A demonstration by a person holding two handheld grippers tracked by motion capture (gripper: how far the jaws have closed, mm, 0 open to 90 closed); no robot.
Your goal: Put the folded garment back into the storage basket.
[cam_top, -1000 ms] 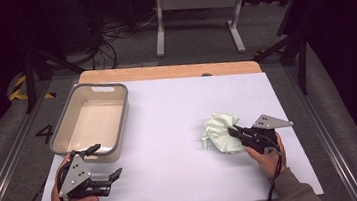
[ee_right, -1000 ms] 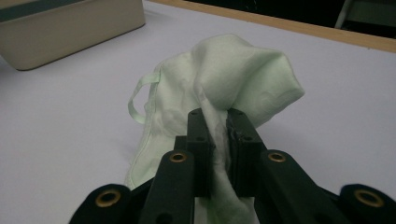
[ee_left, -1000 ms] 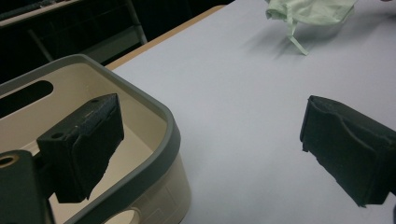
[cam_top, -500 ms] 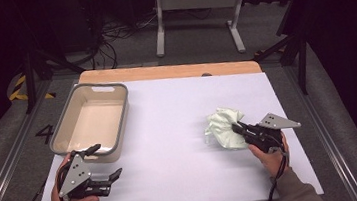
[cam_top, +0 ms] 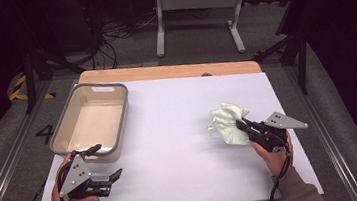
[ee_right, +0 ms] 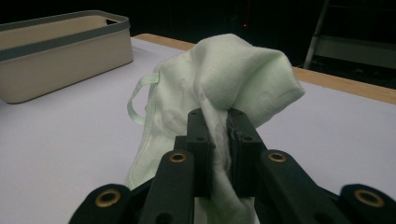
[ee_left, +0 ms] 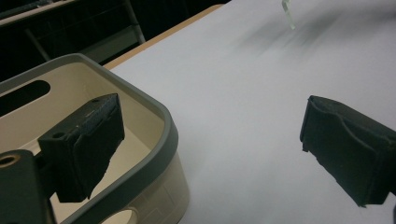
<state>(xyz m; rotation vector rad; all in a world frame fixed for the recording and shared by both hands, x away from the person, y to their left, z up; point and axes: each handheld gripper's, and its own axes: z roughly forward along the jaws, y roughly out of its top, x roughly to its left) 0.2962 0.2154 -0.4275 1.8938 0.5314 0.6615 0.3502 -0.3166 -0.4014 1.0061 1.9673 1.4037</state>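
Two grippers are in play, and only one has work in it. My right gripper is clamped on the pale green cloth; in the right gripper view a fold of it is pinched between the pads, and the rest bunches up above and ahead of the jaws, with a small loop hanging off one edge. On the high view the cloth sits at about four o'clock on the white worktop, right-hand side, partly resting on the surface.

The relation that matters is cloth to bin. The beige bin lies at roughly nine o'clock from the cloth, well apart, across bare worktop, its long axis running from six towards twelve. I judge the next move to be a carry leftward, lifted enough to clear the grey rim.

My left gripper stands open with nothing between its jaws, at about seven o'clock, just beside the bin's near end. It is the nearer hand to the bin, but the right one holds the cloth.
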